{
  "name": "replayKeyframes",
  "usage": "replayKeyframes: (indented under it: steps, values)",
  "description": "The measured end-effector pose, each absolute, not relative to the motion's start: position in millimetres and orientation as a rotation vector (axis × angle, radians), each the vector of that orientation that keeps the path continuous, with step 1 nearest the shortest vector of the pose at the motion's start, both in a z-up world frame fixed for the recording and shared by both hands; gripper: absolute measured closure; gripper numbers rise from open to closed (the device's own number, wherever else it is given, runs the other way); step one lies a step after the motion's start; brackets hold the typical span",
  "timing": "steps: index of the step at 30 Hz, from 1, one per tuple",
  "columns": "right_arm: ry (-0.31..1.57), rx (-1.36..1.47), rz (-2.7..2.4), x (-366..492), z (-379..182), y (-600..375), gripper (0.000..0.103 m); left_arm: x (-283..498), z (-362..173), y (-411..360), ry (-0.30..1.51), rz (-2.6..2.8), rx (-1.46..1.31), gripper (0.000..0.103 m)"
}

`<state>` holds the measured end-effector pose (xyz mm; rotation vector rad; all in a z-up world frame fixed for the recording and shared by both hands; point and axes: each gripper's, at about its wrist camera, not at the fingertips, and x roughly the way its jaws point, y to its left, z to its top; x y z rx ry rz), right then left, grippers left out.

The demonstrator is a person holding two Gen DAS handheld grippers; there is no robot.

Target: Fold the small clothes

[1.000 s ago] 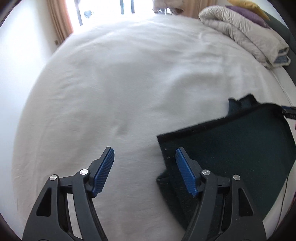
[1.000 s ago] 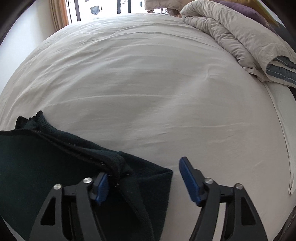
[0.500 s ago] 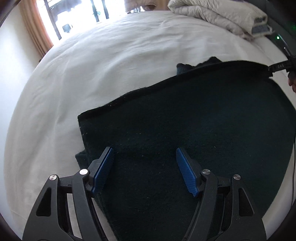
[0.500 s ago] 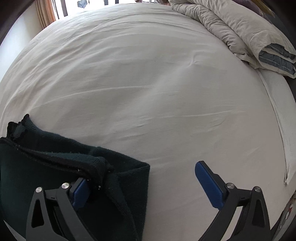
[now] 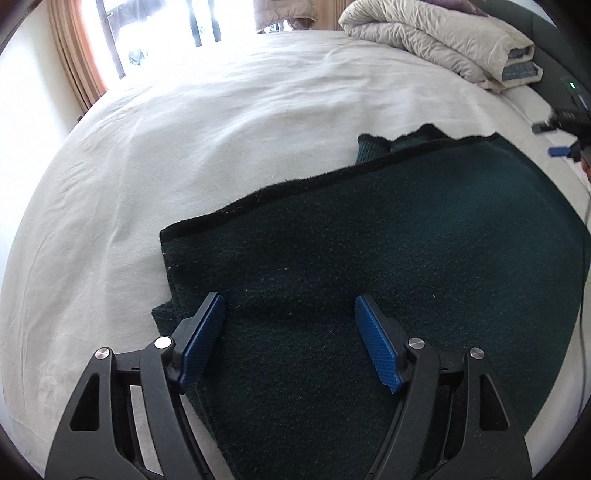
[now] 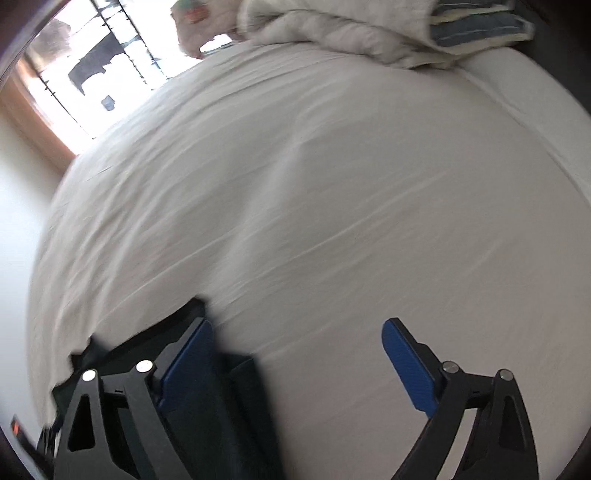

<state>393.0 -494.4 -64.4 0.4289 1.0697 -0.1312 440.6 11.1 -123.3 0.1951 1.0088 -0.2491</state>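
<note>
Bed (image 5: 207,122): white sheet, lightly creased, carries all items. Folded duvet (image 5: 436,40) lies along the far edge by the headboard corner; also seen in the right wrist view (image 6: 332,33).

Dark green knit garment (image 5: 388,258): lies flat on the sheet toward the bed's near edge, one straight hem facing the far edge, a second layer protruding at its far corner.

Left tool (image 5: 290,332): spread and opening, hovering over the garment's near left portion; pads not pinching cloth.

Right tool (image 6: 297,365): spread but closing, image blurred. Left finger over the garment's corner (image 6: 236,398), right finger over bare sheet; nothing gripped.
</note>
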Motion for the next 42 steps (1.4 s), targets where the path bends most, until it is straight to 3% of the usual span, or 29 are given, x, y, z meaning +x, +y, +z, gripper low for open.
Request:
replayKeyframes:
  steps: [1,8,11,16,27,30,33,34,37,39,40,42]
  values:
    - [1.08,0.394,-0.068,383.7,-64.2,-485.3,0.026,436.1,-118.6,13.9,0.991,-0.243,0.182,0.031]
    - [1.061,0.449,0.083,290.6,-75.4,-466.1,0.029,379.8,-88.9,50.9,0.865,-0.201,0.013,0.031]
    - [1.032,0.585,0.145,268.1,-84.2,-477.4,0.036,356.4,-83.4,69.1,0.842,-0.242,-0.109,0.031]
    - [1.114,0.58,0.208,265.3,-103.1,-466.2,0.042,328.9,-100.2,77.1,0.922,-0.308,-0.166,0.029]
    - [1.007,0.646,0.488,239.1,-92.6,-450.1,0.048,302.9,-118.5,79.1,0.93,-0.512,-0.3,0.033]
    - [1.08,0.612,0.462,243.2,-104.5,-440.4,0.052,300.3,-124.9,81.8,0.949,-0.52,-0.304,0.035]
    - [1.108,0.595,0.413,246.4,-114.3,-436.0,0.08,298.6,-123.1,83.8,0.955,-0.489,-0.299,0.055]
    - [1.115,0.598,0.386,246.0,-116.8,-437.7,0.088,299.1,-124.9,85.9,0.966,-0.484,-0.315,0.07]
    - [1.107,0.615,0.351,240.6,-122.8,-444.3,0.092,299.0,-132.0,87.8,0.99,-0.481,-0.317,0.074]
    - [1.107,0.607,0.32,235.8,-123.9,-449.2,0.094,300.5,-134.7,82.2,1.001,-0.459,-0.272,0.083]
    - [1.108,0.602,0.302,233.7,-124.9,-451.5,0.095,300.9,-135.0,80.9,1.003,-0.449,-0.258,0.094]
    - [1.106,0.605,0.284,229.6,-126.9,-454.9,0.095,302.3,-138.3,80.7,1.011,-0.443,-0.266,0.096]
